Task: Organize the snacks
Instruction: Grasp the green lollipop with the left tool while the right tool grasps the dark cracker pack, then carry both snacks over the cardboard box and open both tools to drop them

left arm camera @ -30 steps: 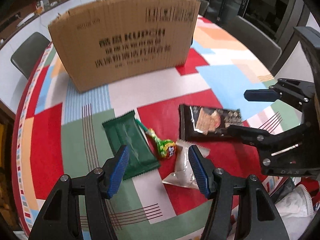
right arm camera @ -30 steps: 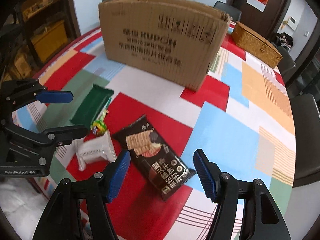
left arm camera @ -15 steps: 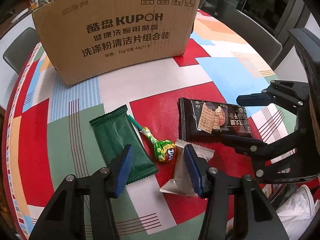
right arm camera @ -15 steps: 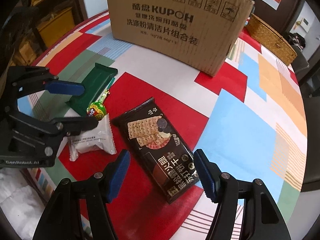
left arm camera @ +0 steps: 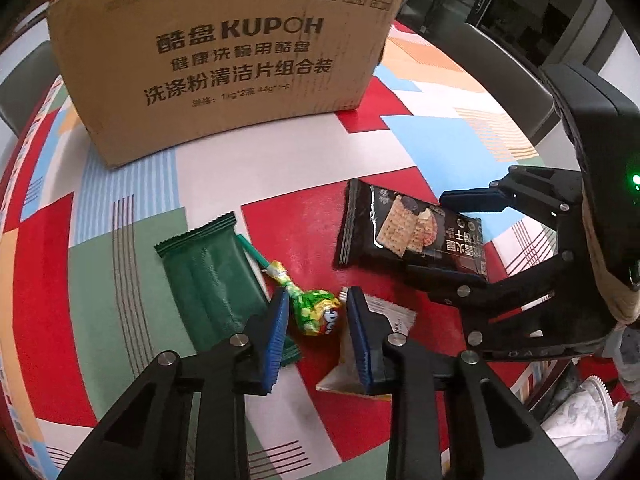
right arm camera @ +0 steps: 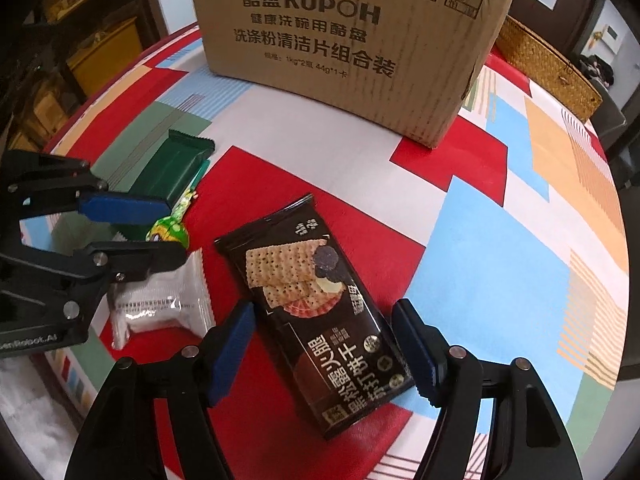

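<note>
Four snacks lie on the patterned tablecloth in front of a cardboard box (left arm camera: 224, 52). A green-wrapped lollipop (left arm camera: 316, 312) lies between the fingers of my left gripper (left arm camera: 316, 332), whose jaws stand a little apart on either side of the candy head. A dark green packet (left arm camera: 216, 280) is to its left, and a white packet (left arm camera: 380, 320) is partly under the right finger. My right gripper (right arm camera: 324, 344) is open and straddles the near end of a black cracker packet (right arm camera: 316, 304). The cracker packet also shows in the left wrist view (left arm camera: 408, 232).
The cardboard box (right arm camera: 352, 36) stands at the far side of the round table. A woven basket (right arm camera: 548, 64) sits behind it to the right. Chairs ring the table. The table edge is close behind both grippers.
My left gripper has narrowed and come down around the lollipop head. My right gripper has moved forward and down over the black cracker packet, still open.
</note>
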